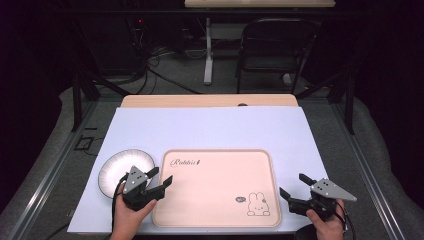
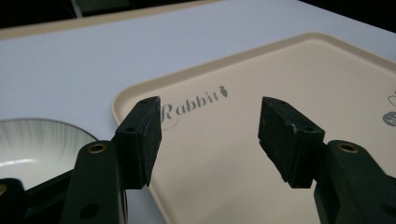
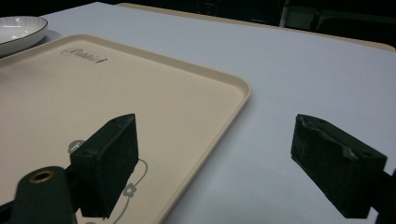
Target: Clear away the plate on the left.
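Both tongs, left (image 1: 160, 181) and right (image 1: 292, 186), gaped empty; plate (image 1: 116, 167) at tray's (image 1: 220, 156) nine o'clock, near rim hidden by left tongs.

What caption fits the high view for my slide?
Both grippers, left and right, wait open at either side of an empty beige rabbit tray, a white plate beside its left edge.

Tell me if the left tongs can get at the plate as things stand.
Probably yes. The left tongs are open and empty, beside the plate; nothing lies between them, though they point toward the tray.
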Demonstrator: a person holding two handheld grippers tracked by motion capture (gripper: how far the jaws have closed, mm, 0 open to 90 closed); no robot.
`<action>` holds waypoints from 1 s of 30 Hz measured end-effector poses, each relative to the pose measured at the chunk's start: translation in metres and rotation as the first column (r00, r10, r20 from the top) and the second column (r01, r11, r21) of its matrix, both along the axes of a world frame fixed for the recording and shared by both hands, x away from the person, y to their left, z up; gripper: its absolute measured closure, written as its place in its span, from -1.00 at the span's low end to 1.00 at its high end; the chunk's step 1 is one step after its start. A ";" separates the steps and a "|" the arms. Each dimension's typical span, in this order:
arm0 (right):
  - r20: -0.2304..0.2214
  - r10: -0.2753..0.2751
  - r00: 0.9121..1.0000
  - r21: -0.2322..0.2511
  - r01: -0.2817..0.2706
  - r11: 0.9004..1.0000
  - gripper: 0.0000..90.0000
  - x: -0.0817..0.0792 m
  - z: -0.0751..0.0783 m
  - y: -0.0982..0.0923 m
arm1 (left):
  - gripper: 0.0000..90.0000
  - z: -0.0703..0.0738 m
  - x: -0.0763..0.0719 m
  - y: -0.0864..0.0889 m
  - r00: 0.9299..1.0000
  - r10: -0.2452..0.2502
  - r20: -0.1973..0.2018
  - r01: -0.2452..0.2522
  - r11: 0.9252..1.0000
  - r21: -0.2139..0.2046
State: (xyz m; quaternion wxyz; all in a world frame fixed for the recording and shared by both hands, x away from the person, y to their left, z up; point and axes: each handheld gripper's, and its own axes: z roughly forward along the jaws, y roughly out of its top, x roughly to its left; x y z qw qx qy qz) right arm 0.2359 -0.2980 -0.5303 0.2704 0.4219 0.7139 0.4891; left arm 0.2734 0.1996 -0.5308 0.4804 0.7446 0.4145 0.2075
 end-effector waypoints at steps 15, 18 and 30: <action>0.005 0.008 1.000 -0.003 -0.008 1.000 -0.68 -0.001 0.000 0.000 | -0.40 -0.005 0.005 0.005 0.994 -0.013 -0.108 0.011 1.000 -0.024; 0.006 0.009 1.000 -0.006 -0.009 1.000 -0.68 -0.001 0.000 0.000 | -0.30 -0.005 0.005 0.006 0.995 -0.002 -0.104 0.002 1.000 -0.005; -0.001 0.004 1.000 0.001 -0.004 1.000 -0.68 -0.001 0.000 -0.001 | -0.21 0.008 0.006 0.017 0.985 0.024 -0.172 -0.035 0.998 -0.059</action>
